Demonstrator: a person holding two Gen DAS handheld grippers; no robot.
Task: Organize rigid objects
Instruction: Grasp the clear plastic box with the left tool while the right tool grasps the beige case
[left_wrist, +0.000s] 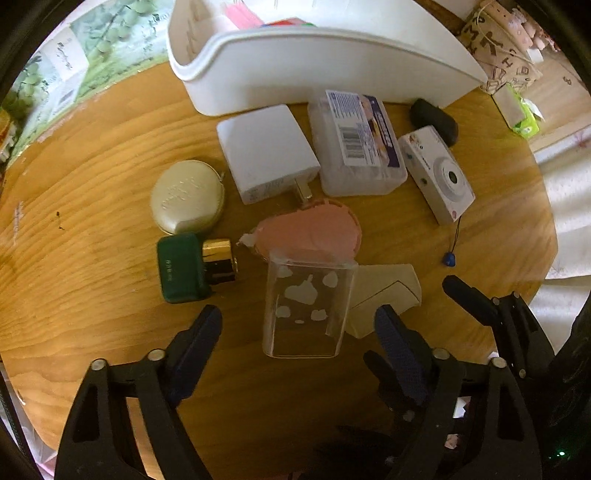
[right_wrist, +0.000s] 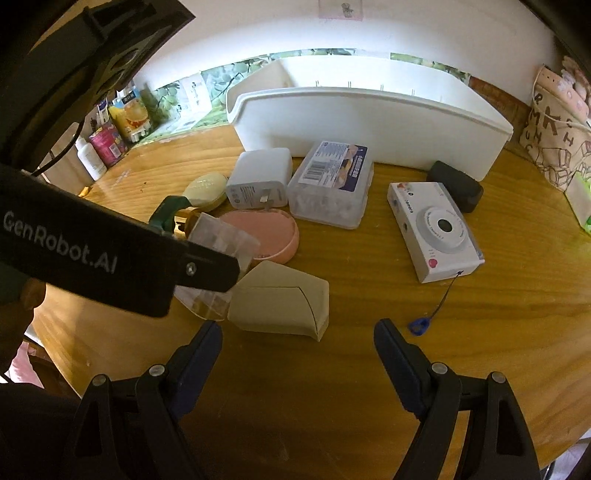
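Both sets of tongs hang above the wooden surface (left_wrist: 92, 177), and nothing is picked yet. The left tongs (left_wrist: 299, 328) stand apart, straddling the clear plastic box (left_wrist: 306, 306) that lies just ahead of them, overlapping the pink round case (left_wrist: 314, 229). The right tongs (right_wrist: 299, 336) are apart too and carry nothing, lined up on the beige wedge-shaped box (right_wrist: 280, 302). Behind the clutter sits the white bin (left_wrist: 332, 66), the likely home for all of it, with the white charger (left_wrist: 266, 151), the labelled clear box (left_wrist: 354, 144) and the white camera (right_wrist: 436, 229) waiting in front. This looks like the approach to a pick: next, the left tongs need to drop around the clear box and close squarely on its slick sides.
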